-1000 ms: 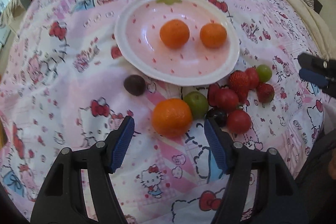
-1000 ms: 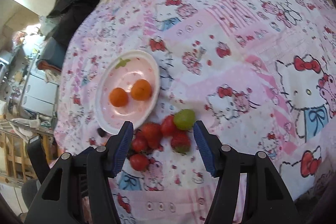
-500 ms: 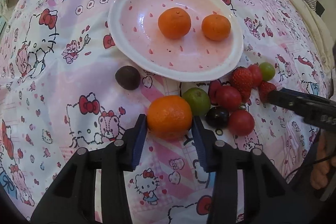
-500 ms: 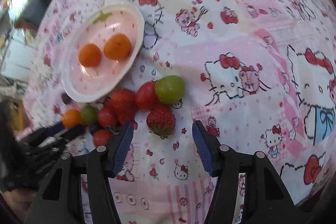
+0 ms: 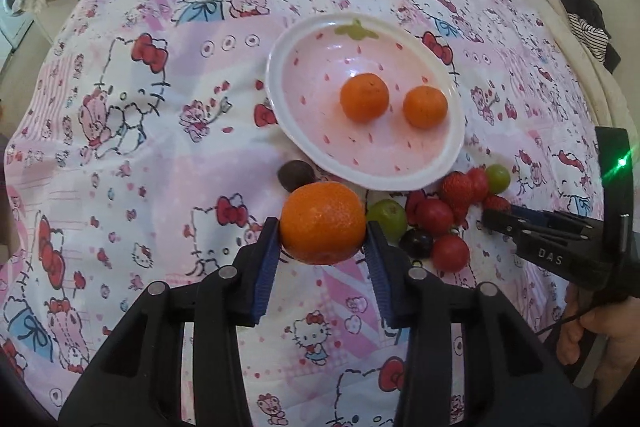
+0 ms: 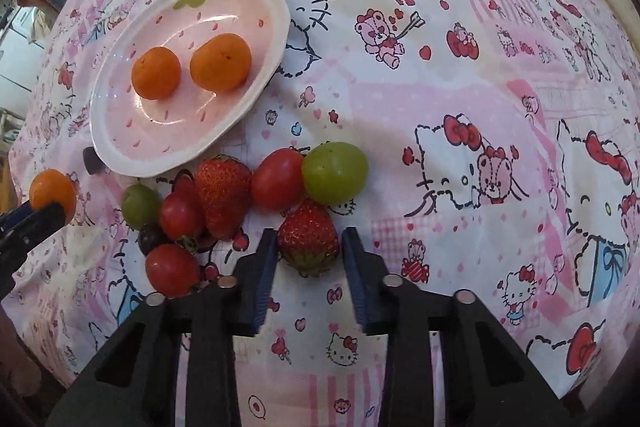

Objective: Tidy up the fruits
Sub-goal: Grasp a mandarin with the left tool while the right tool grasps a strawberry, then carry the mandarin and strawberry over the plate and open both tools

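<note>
Our left claw (image 5: 323, 251) grips the orange (image 5: 322, 223) just near the plate (image 5: 276, 99); our right claw (image 6: 307, 259) brackets a strawberry (image 6: 307, 237), contact unclear. Next, we judge, carry both to the plate.

**Clearance and Obstructions Around the Fruit Cluster**

The left gripper (image 5: 323, 233) has its finger gap fully filled by the large round orange (image 5: 322, 223). Just ahead, the small dark plum-like fruit (image 5: 296, 175) and the rim of the white strawberry-pattern plate (image 5: 276, 99) block forward travel. A green grape (image 5: 387, 214) crowds its right finger.

The right gripper (image 6: 308, 247) straddles a red strawberry (image 6: 308, 237); whether its pads touch the fruit cannot be determined. A larger strawberry (image 6: 223, 195), a red cherry tomato (image 6: 278, 179) and a big green grape (image 6: 335, 173) obstruct the path ahead.

Open pink cartoon-print cloth (image 6: 460, 67) lies right of the cluster, and cloth lies left of the plate in the left wrist view.
</note>
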A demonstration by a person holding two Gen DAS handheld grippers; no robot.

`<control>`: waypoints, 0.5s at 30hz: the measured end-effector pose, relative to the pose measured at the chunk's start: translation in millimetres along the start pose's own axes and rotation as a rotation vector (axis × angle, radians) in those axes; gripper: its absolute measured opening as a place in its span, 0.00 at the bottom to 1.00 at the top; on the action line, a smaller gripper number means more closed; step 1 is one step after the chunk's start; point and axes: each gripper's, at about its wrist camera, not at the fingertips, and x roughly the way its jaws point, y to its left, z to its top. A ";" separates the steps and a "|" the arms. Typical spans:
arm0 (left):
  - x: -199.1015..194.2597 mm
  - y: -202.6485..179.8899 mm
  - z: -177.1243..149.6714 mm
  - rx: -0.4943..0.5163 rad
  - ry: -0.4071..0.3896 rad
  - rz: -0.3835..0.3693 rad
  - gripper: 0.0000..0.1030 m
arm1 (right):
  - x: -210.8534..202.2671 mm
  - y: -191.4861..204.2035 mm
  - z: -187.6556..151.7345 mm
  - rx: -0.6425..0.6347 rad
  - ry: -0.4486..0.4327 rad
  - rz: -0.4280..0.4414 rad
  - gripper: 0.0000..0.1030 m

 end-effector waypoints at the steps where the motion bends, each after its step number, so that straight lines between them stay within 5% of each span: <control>1: -1.1 -1.1 0.4 0.010 -0.012 0.009 0.37 | -0.8 0.1 0.0 0.000 -0.002 0.002 0.31; 15: -10.6 7.0 0.9 0.012 -0.081 0.049 0.37 | -37.2 -6.6 -23.0 0.064 -0.059 0.170 0.30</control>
